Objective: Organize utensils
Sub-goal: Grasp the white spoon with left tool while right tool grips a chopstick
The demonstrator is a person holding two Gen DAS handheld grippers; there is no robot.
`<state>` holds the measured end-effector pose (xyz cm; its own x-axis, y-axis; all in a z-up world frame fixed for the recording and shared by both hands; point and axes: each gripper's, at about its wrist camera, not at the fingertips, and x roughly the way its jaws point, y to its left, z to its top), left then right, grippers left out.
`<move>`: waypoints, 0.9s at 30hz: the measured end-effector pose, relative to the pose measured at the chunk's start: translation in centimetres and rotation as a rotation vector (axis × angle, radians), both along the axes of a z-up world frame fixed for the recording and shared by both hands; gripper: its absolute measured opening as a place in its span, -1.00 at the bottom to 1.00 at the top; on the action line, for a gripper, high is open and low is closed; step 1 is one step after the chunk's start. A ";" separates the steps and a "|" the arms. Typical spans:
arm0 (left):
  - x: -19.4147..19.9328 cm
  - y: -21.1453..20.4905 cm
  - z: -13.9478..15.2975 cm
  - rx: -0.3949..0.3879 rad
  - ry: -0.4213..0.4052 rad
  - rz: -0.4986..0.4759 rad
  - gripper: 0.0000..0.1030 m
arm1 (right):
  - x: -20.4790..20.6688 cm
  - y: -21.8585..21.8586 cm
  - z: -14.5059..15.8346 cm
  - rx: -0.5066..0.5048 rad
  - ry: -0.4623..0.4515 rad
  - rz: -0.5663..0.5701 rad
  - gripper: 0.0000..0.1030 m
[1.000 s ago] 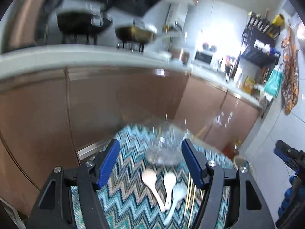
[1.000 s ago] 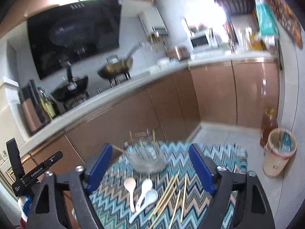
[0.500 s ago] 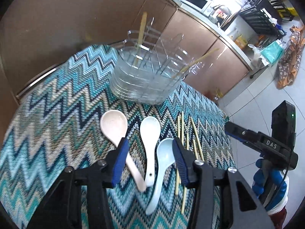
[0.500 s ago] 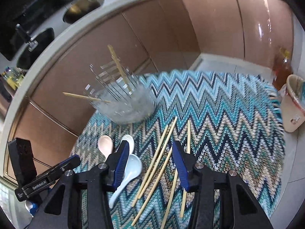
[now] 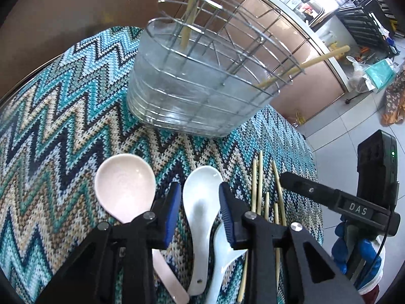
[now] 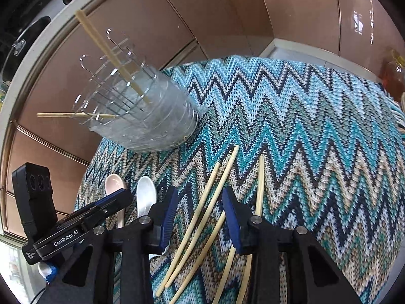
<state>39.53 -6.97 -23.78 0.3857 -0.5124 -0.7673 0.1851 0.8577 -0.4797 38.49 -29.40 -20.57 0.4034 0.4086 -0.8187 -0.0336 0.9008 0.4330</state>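
A clear utensil holder (image 5: pixel 195 86) with a wire rack stands on the zigzag cloth (image 5: pixel 50 116), two chopsticks (image 5: pixel 188 17) leaning in it; it also shows in the right wrist view (image 6: pixel 152 116). A pink spoon (image 5: pixel 125 187), a white spoon (image 5: pixel 201 202) and a pale blue spoon (image 5: pixel 222 258) lie in front. My left gripper (image 5: pixel 200 210) is open, its jaws either side of the white spoon. My right gripper (image 6: pixel 198 217) is open, low over several loose chopsticks (image 6: pixel 217 185), with two of them between its jaws.
The cloth (image 6: pixel 316 139) covers a small table whose edge drops to a tiled floor (image 5: pixel 336 136). Brown cabinet fronts (image 6: pixel 177 25) stand close behind the holder. A trash bin sits off to the right, mostly out of view.
Both grippers have dropped closer to the table and narrowed. The left now straddles the white spoon; the right now straddles two chopsticks.
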 end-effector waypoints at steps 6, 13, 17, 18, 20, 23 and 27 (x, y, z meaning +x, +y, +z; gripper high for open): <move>1.2 -0.5 -1.1 -0.016 0.032 0.000 -0.62 | 1.3 0.1 -1.2 -0.002 0.029 0.007 -0.35; 2.1 -0.6 -2.6 -0.027 0.080 0.007 -0.63 | 3.0 0.3 -2.2 -0.008 0.061 0.002 -0.39; 2.0 -0.4 -2.9 -0.039 0.086 0.002 -0.63 | 4.1 0.6 -2.9 -0.013 0.088 -0.002 -0.48; 2.1 -0.2 -3.0 -0.040 0.085 0.000 -0.63 | 4.4 0.7 -3.1 0.003 0.097 0.004 -0.50; 2.0 -0.1 -3.1 -0.041 0.082 -0.010 -0.63 | 4.8 0.8 -3.5 -0.003 0.108 -0.003 -0.57; 1.6 -0.6 -3.1 -0.018 0.062 -0.022 -0.64 | 5.5 1.1 -4.3 -0.010 0.128 -0.009 -0.63; 1.1 -1.7 -2.7 0.068 0.034 -0.038 -0.85 | 5.8 1.7 -4.6 -0.037 0.132 -0.008 -0.68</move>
